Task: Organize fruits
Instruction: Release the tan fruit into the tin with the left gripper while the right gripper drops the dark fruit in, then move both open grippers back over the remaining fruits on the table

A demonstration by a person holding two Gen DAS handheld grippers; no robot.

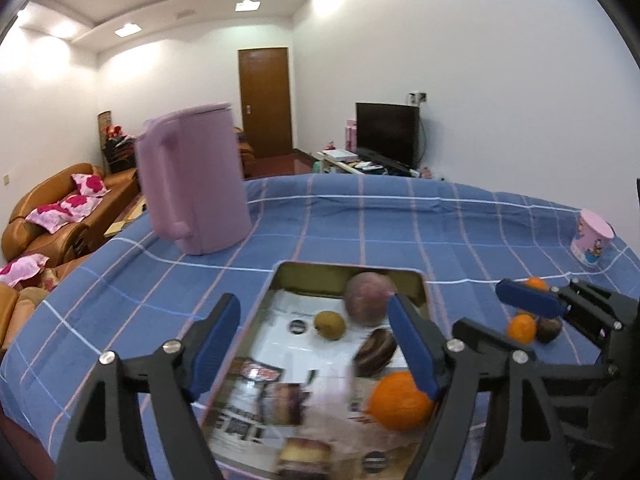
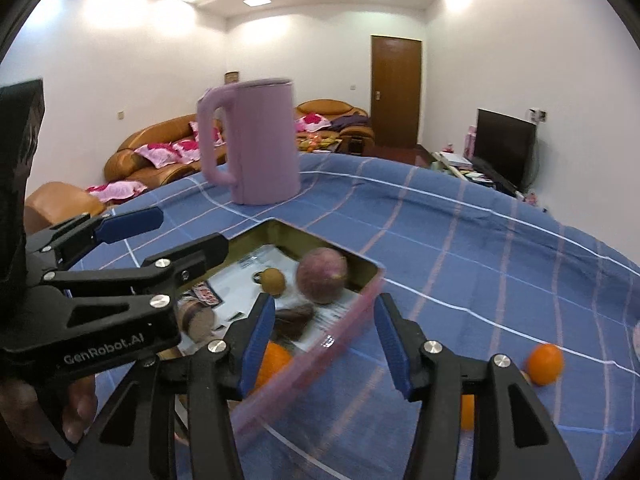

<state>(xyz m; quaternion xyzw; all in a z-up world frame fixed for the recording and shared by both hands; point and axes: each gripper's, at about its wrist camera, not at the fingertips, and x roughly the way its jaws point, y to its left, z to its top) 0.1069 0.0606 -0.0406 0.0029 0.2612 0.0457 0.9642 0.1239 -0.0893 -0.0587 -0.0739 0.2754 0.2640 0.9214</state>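
Sat on the blue checked tablecloth [image 1: 360,220], the tin tray [image 1: 418,280], paper-lined and already gathering the fruit: a large reddish-purple fruit [image 1: 370,298] at the far end, a small brown-green fruit [image 1: 329,325] just left of it, a dark striped fruit [image 1: 375,346] nearer, a big orange [image 1: 398,400] against the near right wall. Looked like sorting partway done, judging by what lay outside. Well right of the tray on the cloth, two small oranges [image 1: 521,328] and a dark round fruit [image 1: 549,329], still loose. Hovered over the tray's near end, the left gripper [image 1: 316,344], spread wide and empty, probably free after a drop. Straddled the tray's right rim, the right gripper [image 2: 324,344], also spread, gripping nothing, likely bound for the loose fruit. Beyond, at far left, a pink kettle [image 1: 196,180]; at far right, a pink printed cup [image 1: 592,238].
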